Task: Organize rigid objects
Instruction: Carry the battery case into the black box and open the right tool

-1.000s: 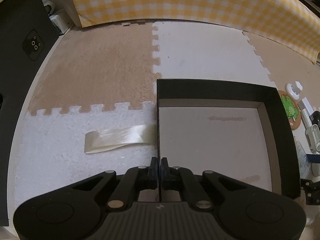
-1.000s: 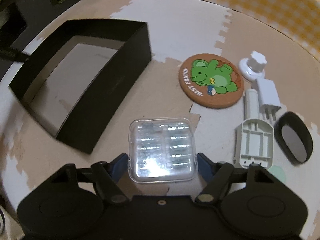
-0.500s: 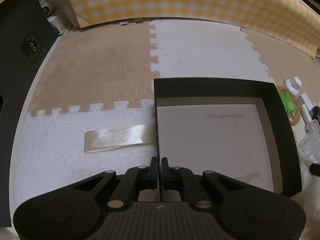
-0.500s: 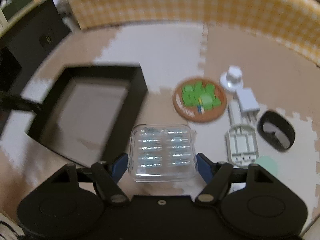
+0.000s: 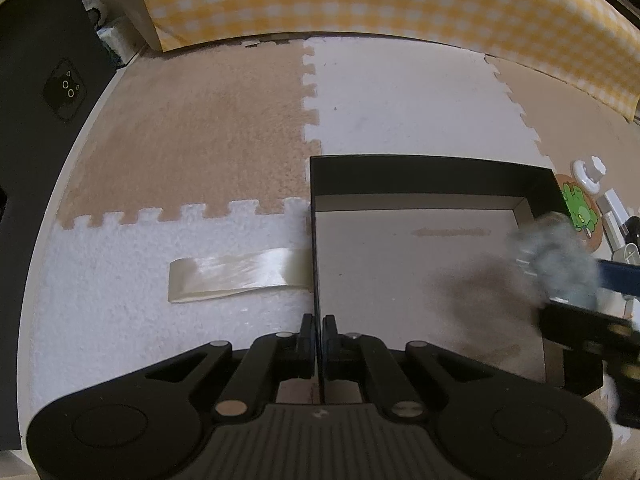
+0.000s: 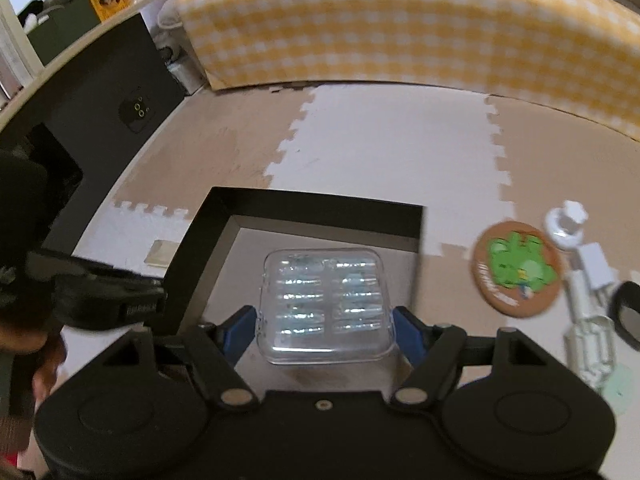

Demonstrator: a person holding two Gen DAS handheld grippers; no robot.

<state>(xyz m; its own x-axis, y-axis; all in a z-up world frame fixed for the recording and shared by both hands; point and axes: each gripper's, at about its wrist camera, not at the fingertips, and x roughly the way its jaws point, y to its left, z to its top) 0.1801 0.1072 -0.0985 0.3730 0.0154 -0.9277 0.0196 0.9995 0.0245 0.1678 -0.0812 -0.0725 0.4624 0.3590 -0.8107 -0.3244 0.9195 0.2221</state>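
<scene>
Over the black box (image 6: 320,216), the right tool (image 6: 324,320) grips the clear plastic case (image 6: 324,304); lower it level before letting go. Left tool (image 5: 319,338) pinches the box's wall, steadying it.

You are gripping a clear, glossy plastic case (image 6: 324,304), glinting under the light. The black box (image 5: 424,178) you are pinching is showing matt walls and a dull grey card-like floor. The foam mat (image 5: 400,100) is looking rough and fuzzy. A glossy translucent tape strip (image 5: 240,274) is shining on it
</scene>
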